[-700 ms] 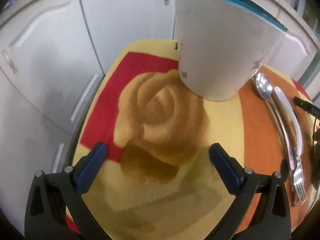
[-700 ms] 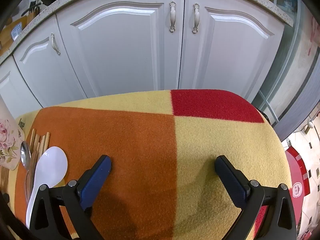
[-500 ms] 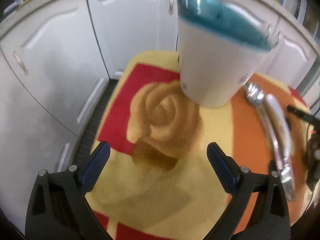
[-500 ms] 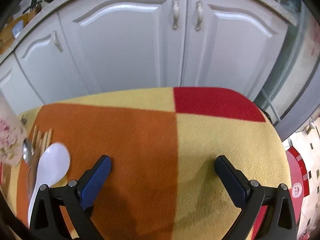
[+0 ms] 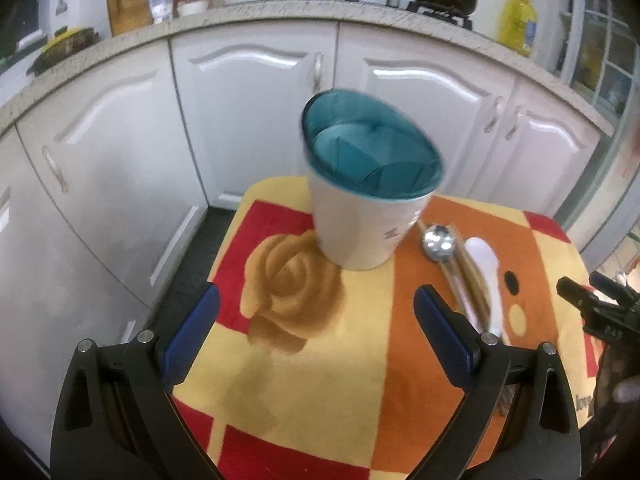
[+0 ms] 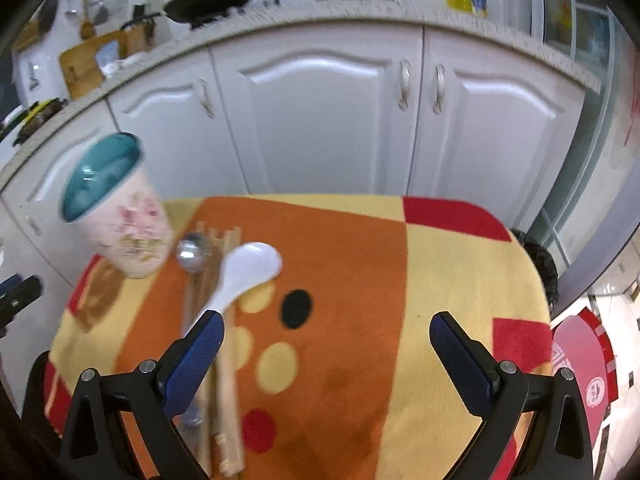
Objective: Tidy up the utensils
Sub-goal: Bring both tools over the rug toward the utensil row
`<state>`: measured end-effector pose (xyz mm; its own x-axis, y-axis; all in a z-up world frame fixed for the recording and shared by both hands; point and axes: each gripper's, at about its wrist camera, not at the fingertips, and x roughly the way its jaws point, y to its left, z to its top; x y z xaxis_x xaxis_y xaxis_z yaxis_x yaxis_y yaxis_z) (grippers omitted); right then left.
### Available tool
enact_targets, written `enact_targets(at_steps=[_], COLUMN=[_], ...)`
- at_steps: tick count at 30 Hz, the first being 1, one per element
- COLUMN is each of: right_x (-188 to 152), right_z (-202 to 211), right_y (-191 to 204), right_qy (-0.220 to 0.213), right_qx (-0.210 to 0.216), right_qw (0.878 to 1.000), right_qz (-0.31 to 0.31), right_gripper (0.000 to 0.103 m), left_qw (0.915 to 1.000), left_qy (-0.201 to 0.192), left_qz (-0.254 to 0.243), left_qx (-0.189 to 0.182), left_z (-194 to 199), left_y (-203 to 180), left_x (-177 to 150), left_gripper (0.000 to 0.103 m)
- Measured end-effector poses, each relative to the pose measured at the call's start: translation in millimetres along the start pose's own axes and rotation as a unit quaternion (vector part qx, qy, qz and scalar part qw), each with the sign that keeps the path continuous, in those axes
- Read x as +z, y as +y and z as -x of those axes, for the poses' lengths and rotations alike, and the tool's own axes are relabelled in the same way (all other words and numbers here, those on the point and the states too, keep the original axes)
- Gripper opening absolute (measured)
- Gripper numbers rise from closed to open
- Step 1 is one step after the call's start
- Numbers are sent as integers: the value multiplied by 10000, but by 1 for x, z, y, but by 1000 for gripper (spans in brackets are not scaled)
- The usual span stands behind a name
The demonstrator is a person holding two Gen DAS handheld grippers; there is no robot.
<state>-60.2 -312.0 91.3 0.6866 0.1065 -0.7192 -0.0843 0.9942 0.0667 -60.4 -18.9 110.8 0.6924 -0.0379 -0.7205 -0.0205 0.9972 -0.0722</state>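
Observation:
A white utensil holder with a teal inside (image 5: 362, 208) stands upright on the patterned cloth; it also shows in the right wrist view (image 6: 116, 216). Right of it lie a metal spoon (image 5: 438, 242), wooden chopsticks (image 5: 474, 284) and a white plastic spoon (image 5: 486, 272), side by side. The right wrist view shows the metal spoon (image 6: 192, 254), the chopsticks (image 6: 224, 360) and the white spoon (image 6: 244, 276). My left gripper (image 5: 316, 340) is open and empty, raised before the holder. My right gripper (image 6: 326, 354) is open and empty, raised above the cloth; its left finger is over the utensil handles.
The cloth (image 5: 320, 360) covers a small table whose edges drop off on all sides. White cabinet doors (image 5: 248, 112) stand behind it under a countertop with pots, a cutting board and an oil bottle (image 5: 516, 24). A red mat (image 6: 584, 364) lies on the floor at right.
Both grippers have lifted and pulled back from the table. The views now take in the whole holder, the utensils and the countertop. Nothing on the cloth has moved.

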Motion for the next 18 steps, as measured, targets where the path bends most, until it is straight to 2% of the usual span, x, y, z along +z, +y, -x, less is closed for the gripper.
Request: enact_targets(at_steps=[2,9,18], right_x=[1,13,25], right_z=[16,43,35], right_y=[10,34,45], right_qy=[-108,-210,-129], right_qx=[118,428,266], right_qw=[9999,9988,9995], right_qz=[28,-60,-147], right_gripper=[103,103,103], left_qw=[9999,9990,9984], left_qy=[-72,-272,-187], left_qz=[-115,-334,-530], left_qx=[31,76,-17], left_z=[8,28,13], left_y=[-14,-20,-31], left_x=[2,3,10], left_gripper=[98,98,98])
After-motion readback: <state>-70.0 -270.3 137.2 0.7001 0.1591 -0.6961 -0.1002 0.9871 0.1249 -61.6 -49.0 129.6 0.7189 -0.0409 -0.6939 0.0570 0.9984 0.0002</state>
